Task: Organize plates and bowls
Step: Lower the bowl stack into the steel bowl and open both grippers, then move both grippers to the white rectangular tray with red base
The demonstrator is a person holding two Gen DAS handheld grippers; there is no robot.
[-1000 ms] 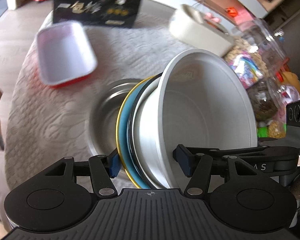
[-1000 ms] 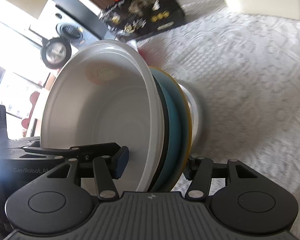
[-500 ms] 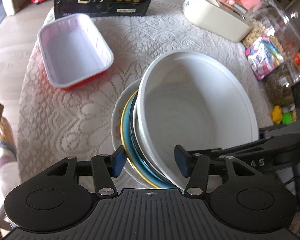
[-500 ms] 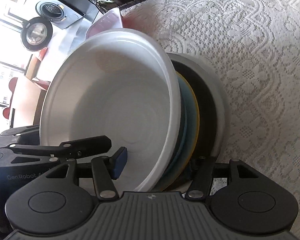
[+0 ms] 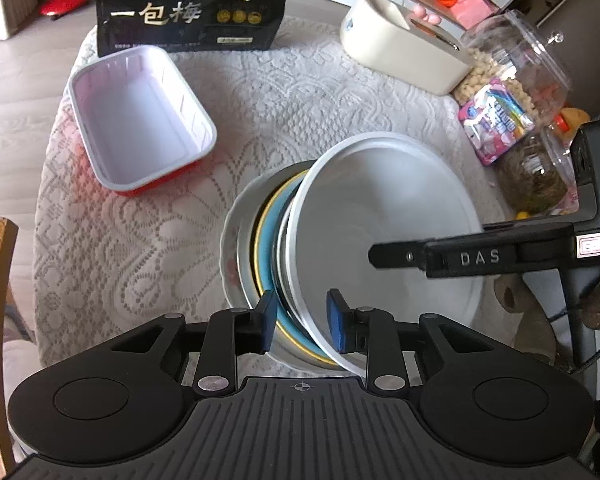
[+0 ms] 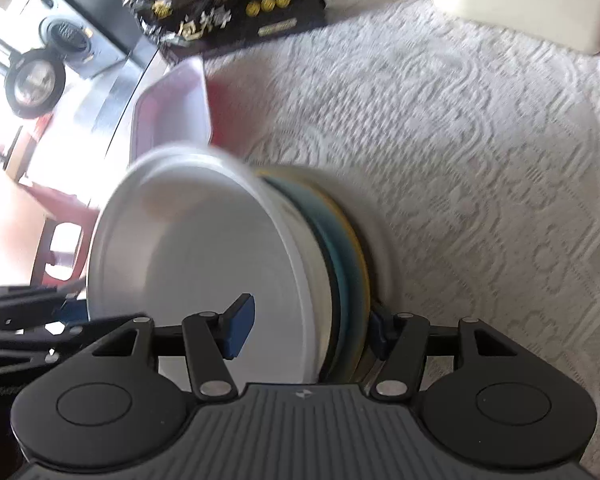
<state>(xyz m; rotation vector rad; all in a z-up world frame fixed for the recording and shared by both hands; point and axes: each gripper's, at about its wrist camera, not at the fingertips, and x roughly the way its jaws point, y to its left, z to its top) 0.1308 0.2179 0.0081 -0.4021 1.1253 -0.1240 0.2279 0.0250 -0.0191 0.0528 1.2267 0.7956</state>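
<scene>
Left wrist view: the left gripper fingers pinch the near rim of the stacked plates and white bowl, on the table just right of the red tray, while the right gripper fingers clamp the opposite rim.

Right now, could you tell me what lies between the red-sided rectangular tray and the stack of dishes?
Only bare lace tablecloth lies between the tray and the stack of dishes; nothing else sits there, as the left wrist view shows.
</scene>
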